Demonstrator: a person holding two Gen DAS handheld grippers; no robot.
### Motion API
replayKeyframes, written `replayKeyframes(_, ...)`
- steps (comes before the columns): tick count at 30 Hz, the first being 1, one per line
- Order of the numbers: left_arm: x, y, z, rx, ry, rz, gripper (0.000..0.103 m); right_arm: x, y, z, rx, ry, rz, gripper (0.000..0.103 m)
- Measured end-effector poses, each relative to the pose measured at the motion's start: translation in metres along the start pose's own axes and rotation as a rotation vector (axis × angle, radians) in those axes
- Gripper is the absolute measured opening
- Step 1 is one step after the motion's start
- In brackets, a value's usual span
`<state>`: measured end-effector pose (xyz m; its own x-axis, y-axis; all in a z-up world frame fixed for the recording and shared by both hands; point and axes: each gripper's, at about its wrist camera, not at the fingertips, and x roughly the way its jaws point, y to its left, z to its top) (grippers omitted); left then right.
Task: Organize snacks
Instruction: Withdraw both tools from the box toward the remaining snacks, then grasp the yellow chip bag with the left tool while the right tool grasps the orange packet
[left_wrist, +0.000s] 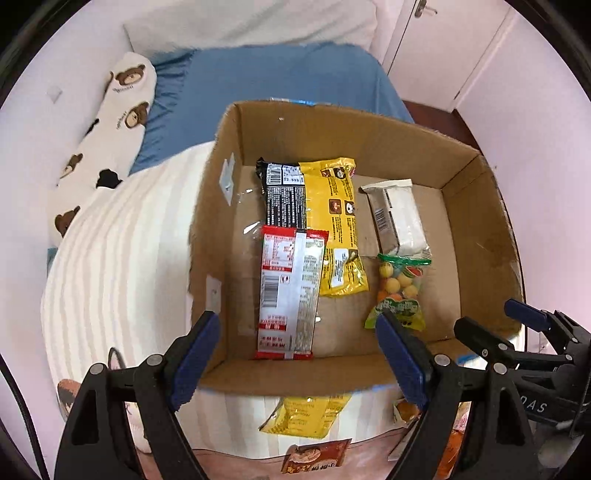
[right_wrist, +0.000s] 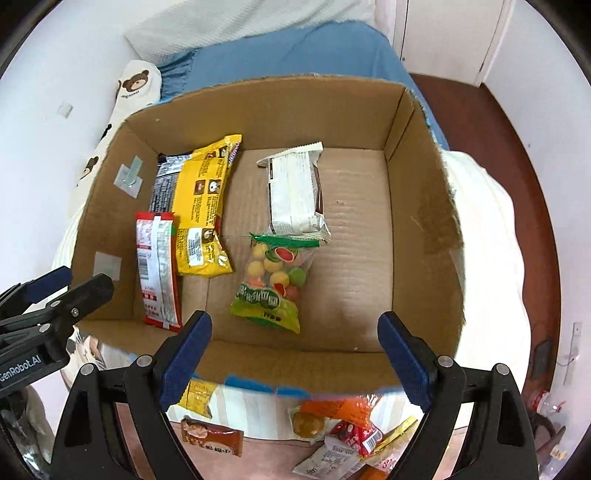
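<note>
Both hand-held grippers, left (left_wrist: 299, 354) and right (right_wrist: 295, 354), spread and empty above the box (right_wrist: 424, 206) near wall. Five snacks inside; more snacks (right_wrist: 347, 432) on the bed outside that wall (loose pile). Risk: jaws snagging the cardboard wall, shifting the box.

Your cardboard box (right_wrist: 424, 206) sits on the bed (left_wrist: 280, 77). Inside, three long packets (right_wrist: 201, 206) lie along the left wall; the wrapped cake (right_wrist: 295, 195) lies mid-floor behind the candy bag (right_wrist: 273, 284). More snacks (right_wrist: 343, 424) lie before the box.
</note>
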<state>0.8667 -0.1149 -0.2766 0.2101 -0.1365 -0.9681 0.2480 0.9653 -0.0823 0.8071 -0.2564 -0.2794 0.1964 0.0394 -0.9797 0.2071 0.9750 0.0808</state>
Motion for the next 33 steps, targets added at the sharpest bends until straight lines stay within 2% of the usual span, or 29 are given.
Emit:
replayKeyframes(4,-0.018,-0.001,-0.016,0.001,-0.056,0.002,0.086,-0.017,0.001,-0.016,0.010,-0.047,0.010,0.093)
replayKeyframes(7,-0.036,-0.002,-0.027,0.009,-0.104,0.009,0.086,-0.033,0.000,-0.029,0.027,-0.095,0.007,0.099)
replayKeyframes(13,-0.064,-0.005,-0.048,0.024,-0.165,0.006,0.086,-0.066,0.003,-0.050,0.038,-0.195,-0.012,0.099)
replayKeyframes(19,-0.090,-0.008,-0.067,0.044,-0.224,0.001,0.086,-0.096,0.015,-0.072,0.030,-0.262,-0.023,0.099)
replayKeyframes(21,-0.094,-0.007,-0.073,0.045,-0.230,-0.005,0.086,-0.101,0.018,-0.082,0.041,-0.260,0.004,0.100)
replayKeyframes(26,-0.082,-0.005,-0.091,0.059,-0.192,0.003,0.086,-0.096,0.015,-0.110,0.094,-0.214,0.055,0.100)
replayKeyframes(29,-0.052,-0.001,-0.101,0.065,-0.122,0.011,0.086,-0.076,0.000,-0.126,0.169,-0.164,0.077,0.100)
replayKeyframes(33,0.007,-0.001,-0.112,0.081,0.025,0.013,0.086,-0.038,-0.031,-0.142,0.289,-0.101,0.077,0.100)
